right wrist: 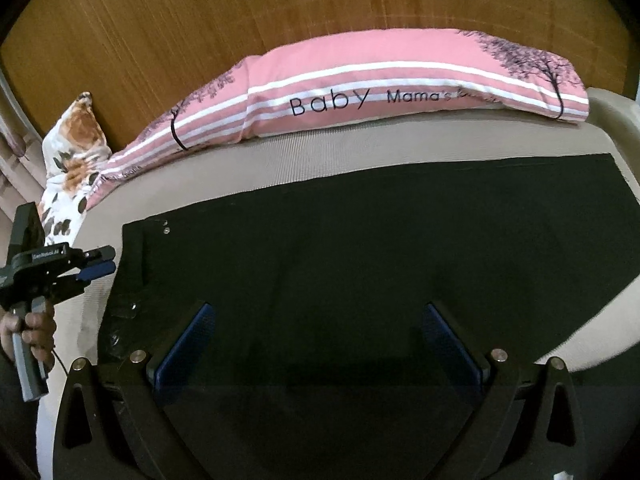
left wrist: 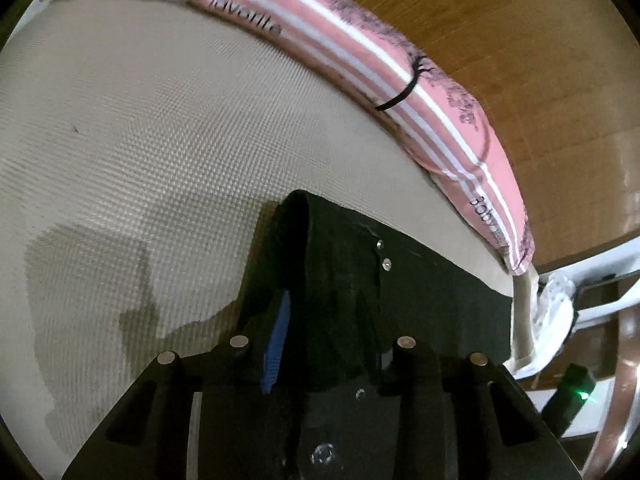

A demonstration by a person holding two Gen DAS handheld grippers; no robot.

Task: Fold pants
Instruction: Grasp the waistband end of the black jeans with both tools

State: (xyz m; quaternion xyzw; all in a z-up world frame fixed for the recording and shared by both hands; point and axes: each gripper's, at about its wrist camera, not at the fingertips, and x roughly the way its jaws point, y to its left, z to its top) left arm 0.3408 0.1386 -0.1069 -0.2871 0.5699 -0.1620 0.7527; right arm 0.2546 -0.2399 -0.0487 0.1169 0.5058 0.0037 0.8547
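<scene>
Black pants [right wrist: 340,264] lie flat on a beige mattress [right wrist: 248,168], waistband at the left with small metal rivets, legs running right. My right gripper [right wrist: 316,320] is open, its blue-padded fingers [right wrist: 188,340] spread just above the middle of the pants, holding nothing. My left gripper [left wrist: 320,320] is shut on the waistband corner of the pants [left wrist: 340,280] and lifts a fold of the cloth off the mattress [left wrist: 140,152]. The left gripper also shows in the right wrist view [right wrist: 98,264] at the pants' left edge, held by a hand.
A long pink striped pillow [right wrist: 380,88] lies along the far edge against a wooden headboard [right wrist: 280,8]. A floral pillow [right wrist: 76,148] sits at the far left. In the left wrist view, white furniture [left wrist: 592,288] stands beyond the mattress edge.
</scene>
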